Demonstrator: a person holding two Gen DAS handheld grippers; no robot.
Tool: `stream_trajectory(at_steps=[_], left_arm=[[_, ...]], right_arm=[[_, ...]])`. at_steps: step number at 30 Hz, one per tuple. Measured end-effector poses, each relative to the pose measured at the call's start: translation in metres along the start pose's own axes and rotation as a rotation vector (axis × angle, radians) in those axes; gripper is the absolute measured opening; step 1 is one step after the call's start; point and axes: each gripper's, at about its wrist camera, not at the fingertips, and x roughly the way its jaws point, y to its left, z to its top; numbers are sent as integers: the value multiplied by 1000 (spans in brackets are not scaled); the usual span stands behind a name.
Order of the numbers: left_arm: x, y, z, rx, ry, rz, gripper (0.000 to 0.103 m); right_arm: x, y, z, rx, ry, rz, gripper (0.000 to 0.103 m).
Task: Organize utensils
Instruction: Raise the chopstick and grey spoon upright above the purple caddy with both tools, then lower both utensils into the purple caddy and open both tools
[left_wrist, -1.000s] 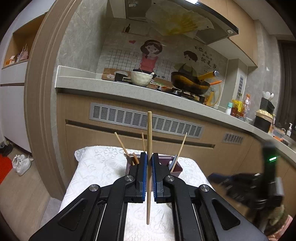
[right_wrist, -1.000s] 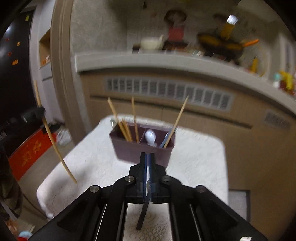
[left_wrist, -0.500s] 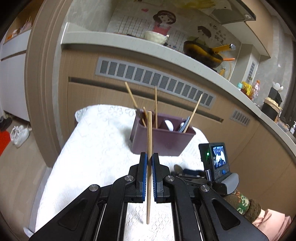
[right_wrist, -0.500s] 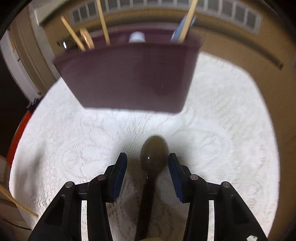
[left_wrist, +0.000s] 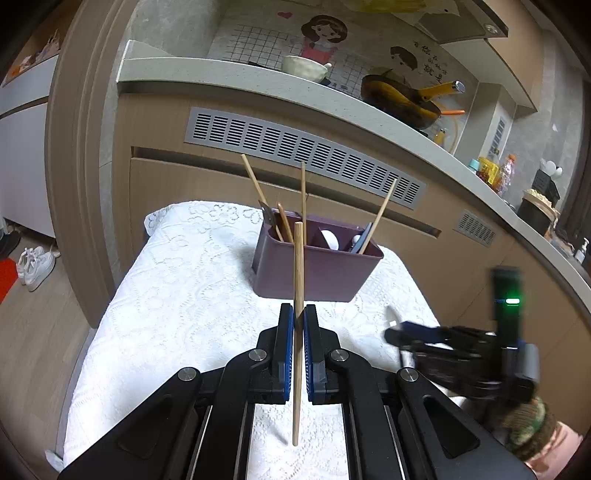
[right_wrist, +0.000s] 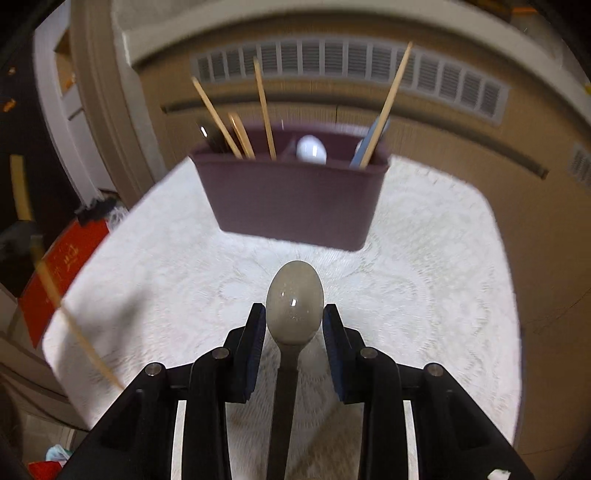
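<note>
Left tongs (left_wrist: 299, 325) clenched on a chopstick (left_wrist: 297, 280), held upright short of the purple holder (left_wrist: 317, 273). Right tongs (right_wrist: 294, 325) released, jaws just been closing, straddling a spoon (right_wrist: 294, 306) lying on the lace-covered table (right_wrist: 424, 280) (pads not touching).

Home kitchen: countertop (left_wrist: 236, 79), frying pan (left_wrist: 400, 99).
</note>
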Motion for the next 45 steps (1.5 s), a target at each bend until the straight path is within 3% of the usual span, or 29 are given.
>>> stream_trajectory(at_steps=[6, 10, 14, 18, 23, 26, 32, 45], left_arm=[[-5, -9, 1, 14, -2, -10, 5], [-17, -21, 20, 26, -31, -54, 5], [-40, -46, 69, 119, -126, -95, 5], [-60, -70, 123, 204, -247, -107, 5], [-57, -91, 183, 266, -361, -85, 5], [-39, -96, 204, 275, -369, -76, 5], [17, -96, 221, 279, -321, -58, 5], [134, -59, 201, 205, -176, -53, 5]], right_arm=[[-61, -11, -3, 23, -114, 24, 29], [-89, -12, 3, 19, -178, 21, 29], [-128, -10, 35, -12, -303, 7, 29], [-177, -6, 88, -67, -481, -37, 29], [-205, -2, 148, -106, -662, -120, 29], [-197, -7, 178, -91, -698, -137, 29], [-154, -23, 209, -42, -685, -126, 29], [-33, -54, 217, 28, -534, -45, 30]])
